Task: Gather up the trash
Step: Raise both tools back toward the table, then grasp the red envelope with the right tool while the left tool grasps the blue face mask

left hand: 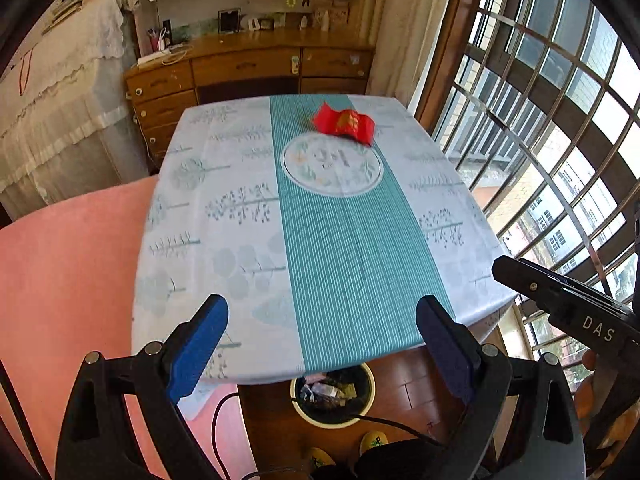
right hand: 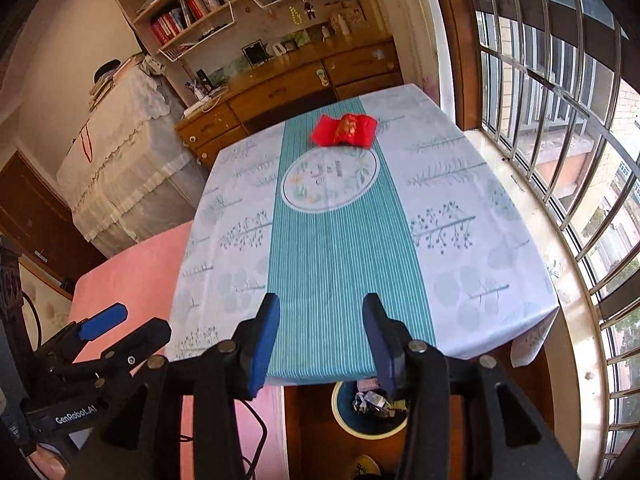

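A crumpled red wrapper with gold print lies at the far end of the table on the teal stripe; it also shows in the right wrist view. A round bin holding wrappers stands on the floor under the table's near edge, also seen in the right wrist view. My left gripper is open and empty above the near edge. My right gripper is open and empty, also at the near edge, far from the wrapper.
A pink bed lies left of the table. A wooden desk with shelves stands behind it. A barred window runs along the right. Cables hang by the bin. The right gripper's body shows at the left view's right edge.
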### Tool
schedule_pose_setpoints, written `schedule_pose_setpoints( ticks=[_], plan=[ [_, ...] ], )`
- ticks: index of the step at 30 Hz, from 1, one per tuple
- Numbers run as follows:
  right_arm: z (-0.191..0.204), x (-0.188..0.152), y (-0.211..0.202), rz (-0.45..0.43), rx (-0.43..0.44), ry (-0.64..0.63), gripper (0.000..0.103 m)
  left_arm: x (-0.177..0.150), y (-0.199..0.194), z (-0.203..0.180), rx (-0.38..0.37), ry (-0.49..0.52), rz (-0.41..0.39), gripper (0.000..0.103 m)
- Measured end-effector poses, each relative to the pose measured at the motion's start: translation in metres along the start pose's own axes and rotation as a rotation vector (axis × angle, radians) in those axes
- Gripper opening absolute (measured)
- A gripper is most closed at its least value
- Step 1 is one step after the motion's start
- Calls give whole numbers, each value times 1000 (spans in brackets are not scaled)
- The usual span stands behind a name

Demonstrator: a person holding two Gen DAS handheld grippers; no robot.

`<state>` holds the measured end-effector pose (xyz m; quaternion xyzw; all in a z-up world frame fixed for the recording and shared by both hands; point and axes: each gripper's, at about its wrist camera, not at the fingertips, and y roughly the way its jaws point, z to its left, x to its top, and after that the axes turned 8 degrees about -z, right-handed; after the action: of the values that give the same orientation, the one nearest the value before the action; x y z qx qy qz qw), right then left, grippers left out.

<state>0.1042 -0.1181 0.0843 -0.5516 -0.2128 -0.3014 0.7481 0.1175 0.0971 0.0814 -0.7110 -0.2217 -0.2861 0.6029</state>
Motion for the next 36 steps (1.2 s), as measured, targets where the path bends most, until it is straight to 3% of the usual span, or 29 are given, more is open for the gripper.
schedule_pose_setpoints(
  ticks=[2,6,10,20,28,36],
  plan=[
    [0,18,6,-13,7,5,45,16,2,4,5,-3,-25,94],
    [0,55,35,-18,20,-19,59,49,17,9,31,-8,-66,94],
    [-6,93,82,1,52,-50,60,80,48,12,84,-12,-84,94],
    [-45,178,244,139,100,-82,67,159,181,14,205,-103,-9,94],
    [-79,211,367,223,59,-46,68,199,284,18,285,-137,58,94],
    [-84,214,422,260,23,12,68,205,333,23,327,-157,106,94]
  ],
)
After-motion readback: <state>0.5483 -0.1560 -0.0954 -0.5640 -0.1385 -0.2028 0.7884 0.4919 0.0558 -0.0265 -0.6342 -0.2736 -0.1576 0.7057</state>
